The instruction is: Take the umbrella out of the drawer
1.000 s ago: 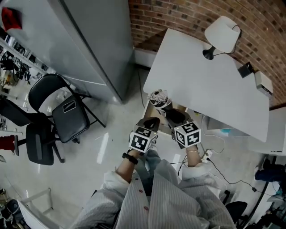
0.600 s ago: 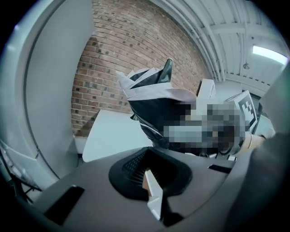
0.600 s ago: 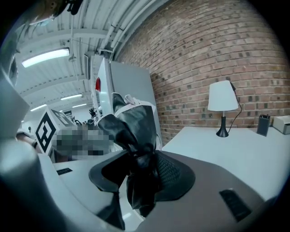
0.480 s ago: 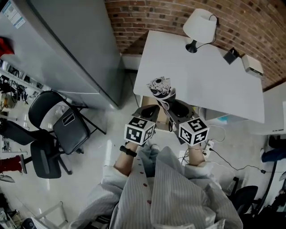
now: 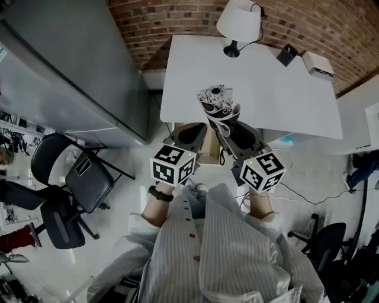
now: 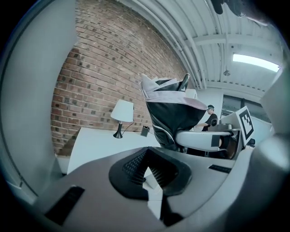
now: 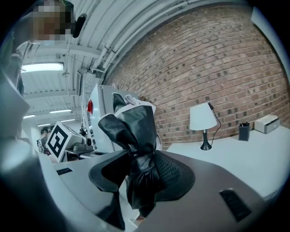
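Note:
A folded black-and-white umbrella (image 5: 216, 103) stands upright over the front edge of the white table (image 5: 284, 94). My right gripper (image 5: 237, 135) is shut on its lower, bundled part; in the right gripper view the black fabric (image 7: 136, 136) fills the gap between the pads. My left gripper (image 5: 192, 135) hangs just left of the umbrella, open, with nothing between its pads (image 6: 129, 165). The umbrella (image 6: 172, 113) and a white finger of the right gripper (image 6: 204, 138) show in the left gripper view. Below both grippers, the open tan drawer (image 5: 208, 148) sticks out from under the table.
At the table's far edge stand a white lamp (image 5: 240, 21), a small dark holder (image 5: 286, 55) and a white box (image 5: 317, 64). A tall grey cabinet (image 5: 71, 77) rises at the left, with black chairs (image 5: 83, 177) below it. A brick wall (image 5: 177, 15) runs behind.
Both grippers have risen from the drawer's level, and the umbrella went up with the right one. Its top now stands over the table's surface.

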`<state>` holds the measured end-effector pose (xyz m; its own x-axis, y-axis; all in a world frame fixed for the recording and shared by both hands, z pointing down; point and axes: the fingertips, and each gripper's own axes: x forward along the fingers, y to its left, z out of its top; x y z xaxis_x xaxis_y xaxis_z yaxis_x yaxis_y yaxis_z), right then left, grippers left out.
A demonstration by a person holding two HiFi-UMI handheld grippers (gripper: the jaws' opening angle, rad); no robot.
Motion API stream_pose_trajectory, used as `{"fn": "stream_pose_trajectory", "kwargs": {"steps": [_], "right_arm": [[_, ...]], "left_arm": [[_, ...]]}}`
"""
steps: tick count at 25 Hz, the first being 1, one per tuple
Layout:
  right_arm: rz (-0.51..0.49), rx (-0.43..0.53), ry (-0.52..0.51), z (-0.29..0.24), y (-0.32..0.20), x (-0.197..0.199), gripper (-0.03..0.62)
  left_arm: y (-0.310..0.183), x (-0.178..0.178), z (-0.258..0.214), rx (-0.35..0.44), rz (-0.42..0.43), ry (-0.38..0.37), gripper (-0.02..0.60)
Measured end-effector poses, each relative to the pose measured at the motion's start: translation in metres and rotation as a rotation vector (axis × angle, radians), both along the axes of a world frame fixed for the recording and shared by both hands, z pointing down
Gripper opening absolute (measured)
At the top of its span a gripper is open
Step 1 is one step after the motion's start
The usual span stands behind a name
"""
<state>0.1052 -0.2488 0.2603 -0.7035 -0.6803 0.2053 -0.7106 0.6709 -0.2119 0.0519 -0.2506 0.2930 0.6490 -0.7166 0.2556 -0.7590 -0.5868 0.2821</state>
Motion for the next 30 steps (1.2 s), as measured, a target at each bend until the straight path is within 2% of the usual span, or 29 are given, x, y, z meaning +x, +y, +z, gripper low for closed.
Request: {"fn": "stream_pose_trajectory", "kwargs": {"steps": [7,15,30], "right_arm": [[0.069,0.024,-0.039,-0.022,0.01,0.024,0.192],[0.098,0.029,-0.09,-0.037,0.023,0.041,0.192],[0.093,0.042,-0.124,-0.043,0.029,0.026,0.192]], "left_arm": [[0.002,0.021,-0.034,0.055,0.07,0.051,0.009],[0.009,0.038,-0.055,0.1,0.121,0.059,0.009],[0.016,0.029,-0.062,0.139,0.132,0.042,0.009]]}}
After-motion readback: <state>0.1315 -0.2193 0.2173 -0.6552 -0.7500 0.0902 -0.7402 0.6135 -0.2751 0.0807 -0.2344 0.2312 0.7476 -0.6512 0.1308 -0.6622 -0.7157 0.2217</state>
